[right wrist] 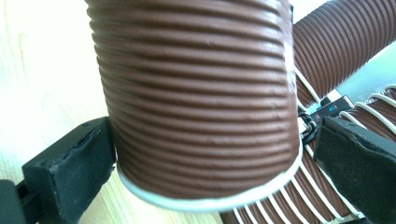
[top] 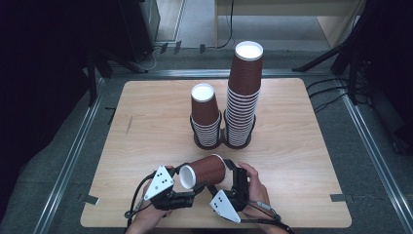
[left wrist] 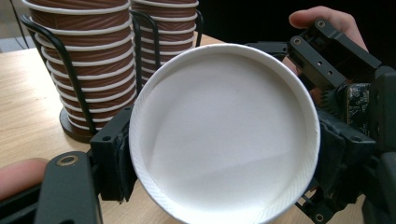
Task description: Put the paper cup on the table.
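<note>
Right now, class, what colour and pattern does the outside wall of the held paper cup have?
Brown with fine horizontal ridges, on the paper cup; the right gripper view shows it best.

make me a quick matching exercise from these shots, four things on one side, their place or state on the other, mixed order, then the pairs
Things
1. tall cup stack
2. short cup stack
3. single cup
4. right gripper

Places or states
A. on its side, rim clamped by the left gripper
B. jaws open, one on each side of the cup's base end
C. right side of the black holder
D. left side of the black holder

Pairs: 1-C, 2-D, 3-A, 4-B
</note>
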The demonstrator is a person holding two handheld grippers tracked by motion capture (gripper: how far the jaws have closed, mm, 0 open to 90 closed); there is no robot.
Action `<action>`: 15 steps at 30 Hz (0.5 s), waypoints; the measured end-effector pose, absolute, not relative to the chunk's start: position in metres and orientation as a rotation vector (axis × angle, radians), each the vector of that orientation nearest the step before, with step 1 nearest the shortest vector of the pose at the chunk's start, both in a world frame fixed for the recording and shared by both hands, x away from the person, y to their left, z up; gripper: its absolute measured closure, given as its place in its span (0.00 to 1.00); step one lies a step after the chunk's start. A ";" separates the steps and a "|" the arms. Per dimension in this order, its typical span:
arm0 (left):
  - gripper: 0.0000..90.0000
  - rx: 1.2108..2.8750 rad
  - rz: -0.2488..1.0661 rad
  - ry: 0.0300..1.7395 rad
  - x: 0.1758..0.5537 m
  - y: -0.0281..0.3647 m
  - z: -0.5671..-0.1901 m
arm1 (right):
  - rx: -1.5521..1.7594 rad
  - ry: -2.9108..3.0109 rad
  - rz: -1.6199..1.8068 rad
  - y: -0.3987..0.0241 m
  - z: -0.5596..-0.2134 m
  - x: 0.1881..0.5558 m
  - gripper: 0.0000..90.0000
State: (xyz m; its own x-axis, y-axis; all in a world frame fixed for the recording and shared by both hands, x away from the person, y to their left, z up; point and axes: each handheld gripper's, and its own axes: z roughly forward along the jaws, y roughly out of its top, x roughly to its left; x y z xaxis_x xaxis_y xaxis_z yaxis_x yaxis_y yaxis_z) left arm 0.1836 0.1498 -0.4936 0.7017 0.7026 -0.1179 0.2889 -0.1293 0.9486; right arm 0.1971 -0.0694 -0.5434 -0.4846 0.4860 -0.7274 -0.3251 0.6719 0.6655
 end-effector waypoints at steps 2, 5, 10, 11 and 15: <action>0.24 1.700 0.436 0.809 0.184 0.152 -0.493 | 0.144 1.839 0.981 -0.071 -0.543 0.198 0.00; 0.24 1.692 0.440 0.812 0.184 0.154 -0.493 | 0.166 1.839 0.989 -0.072 -0.542 0.199 0.00; 0.24 1.672 0.463 0.820 0.184 0.158 -0.492 | 0.205 1.844 1.000 -0.075 -0.541 0.201 0.00; 0.24 1.674 0.473 0.824 0.184 0.157 -0.492 | 0.214 1.845 1.003 -0.076 -0.541 0.202 0.00; 0.24 1.673 0.487 0.825 0.183 0.157 -0.491 | 0.234 1.845 1.009 -0.078 -0.541 0.204 0.00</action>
